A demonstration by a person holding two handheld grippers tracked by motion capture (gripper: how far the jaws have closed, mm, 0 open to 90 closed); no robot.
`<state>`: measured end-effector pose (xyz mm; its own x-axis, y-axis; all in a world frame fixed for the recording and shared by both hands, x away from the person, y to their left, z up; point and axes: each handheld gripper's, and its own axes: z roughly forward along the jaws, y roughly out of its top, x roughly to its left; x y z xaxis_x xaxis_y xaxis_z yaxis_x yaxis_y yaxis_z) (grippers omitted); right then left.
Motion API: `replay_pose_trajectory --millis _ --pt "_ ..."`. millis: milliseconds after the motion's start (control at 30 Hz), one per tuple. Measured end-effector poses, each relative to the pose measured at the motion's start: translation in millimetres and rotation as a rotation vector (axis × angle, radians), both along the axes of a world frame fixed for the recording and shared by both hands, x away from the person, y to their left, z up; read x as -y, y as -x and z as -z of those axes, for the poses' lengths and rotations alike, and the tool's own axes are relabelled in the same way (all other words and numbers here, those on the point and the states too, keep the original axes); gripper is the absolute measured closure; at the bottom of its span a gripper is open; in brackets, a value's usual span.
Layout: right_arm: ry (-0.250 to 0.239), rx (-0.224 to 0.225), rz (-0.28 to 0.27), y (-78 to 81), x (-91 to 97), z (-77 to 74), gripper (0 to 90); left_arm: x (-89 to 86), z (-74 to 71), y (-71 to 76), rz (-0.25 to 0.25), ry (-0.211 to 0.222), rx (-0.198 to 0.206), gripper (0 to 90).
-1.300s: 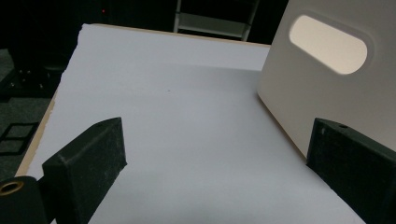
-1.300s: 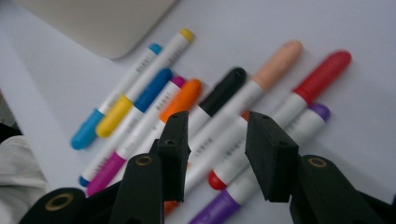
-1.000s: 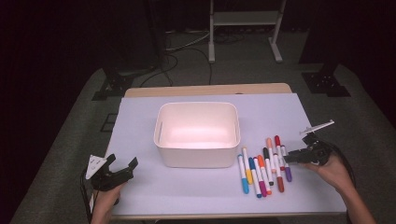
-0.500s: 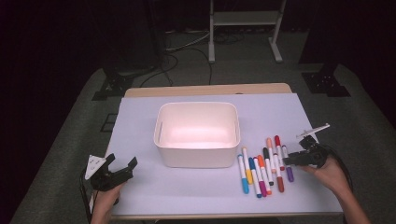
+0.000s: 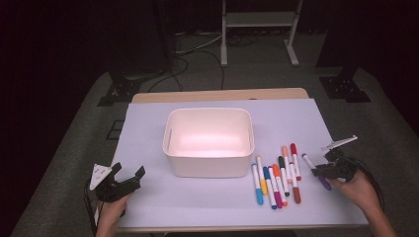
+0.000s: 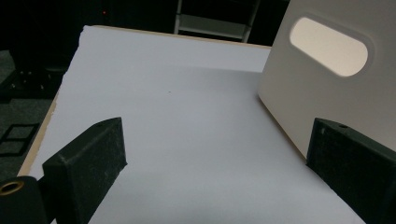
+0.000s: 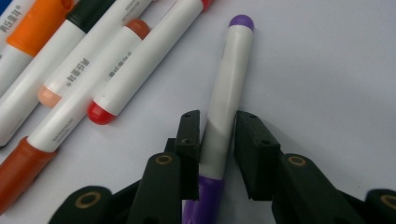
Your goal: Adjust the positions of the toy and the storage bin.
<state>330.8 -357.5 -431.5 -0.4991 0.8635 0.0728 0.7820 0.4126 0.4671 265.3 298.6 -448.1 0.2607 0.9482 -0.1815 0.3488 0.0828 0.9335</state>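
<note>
A purple marker point(image 7: 229, 84) with a white barrel lies on the white table cover, apart from the row of markers point(image 5: 276, 180) to its left. My right gripper point(image 7: 218, 135) has just been closing, and its jaws now pinch the barrel just above the purple cap. In the high view the right gripper point(image 5: 318, 172) sits low at the table's right side, over the purple marker point(image 5: 309, 161). My left gripper point(image 5: 129, 170) rests at the front left, open with nothing in it. The left gripper point(image 6: 217, 149) faces bare table beside the white bin point(image 6: 322, 93).
The white bin point(image 5: 207, 112) stands mid-table with nothing visible inside. Several coloured markers lie side by side between the bin and my right hand. Orange, black and red-capped markers point(image 7: 93, 70) lie close to the left of the held one. The table's left edge point(image 6: 51, 116) is near the left gripper.
The right gripper's jaws have narrowed onto the purple marker, and the hand has shifted slightly. The left gripper has stayed where it was.
</note>
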Motion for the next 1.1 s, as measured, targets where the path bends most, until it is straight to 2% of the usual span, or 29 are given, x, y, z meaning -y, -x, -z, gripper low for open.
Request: replay_pose_trajectory --millis 67,300,433,533,733,900,1100 --pt "0.03 0.015 0.0 0.8 -2.5 0.1 75.1 -0.3 0.1 0.0 0.0 0.0 0.001 3.3" --pt "0.027 -0.005 -0.01 -2.3 -1.5 -2.1 75.7 -1.5 0.2 0.1 -0.002 0.008 0.0 3.3" --pt "-0.028 -0.023 -0.035 -2.8 -0.9 -12.3 75.7 -1.3 0.5 -0.1 -0.002 0.004 -0.002 3.3" --pt "-0.059 -0.014 -0.066 -2.1 -4.0 -25.7 75.7 -1.1 0.4 -0.2 -0.003 0.002 -0.003 3.3" --pt "-0.173 -0.001 -0.154 -2.3 -16.8 -63.3 75.7 -1.4 -0.3 0.7 -0.009 0.005 0.001 3.3" --pt "-0.219 0.026 -0.227 -3.6 -34.0 -97.4 75.7 -1.3 -0.4 0.7 -0.006 0.001 -0.001 3.3" --pt "-0.227 0.047 -0.321 -6.2 -62.2 -130.6 75.7 -1.3 -0.3 0.7 -0.003 0.001 -0.003 3.3"
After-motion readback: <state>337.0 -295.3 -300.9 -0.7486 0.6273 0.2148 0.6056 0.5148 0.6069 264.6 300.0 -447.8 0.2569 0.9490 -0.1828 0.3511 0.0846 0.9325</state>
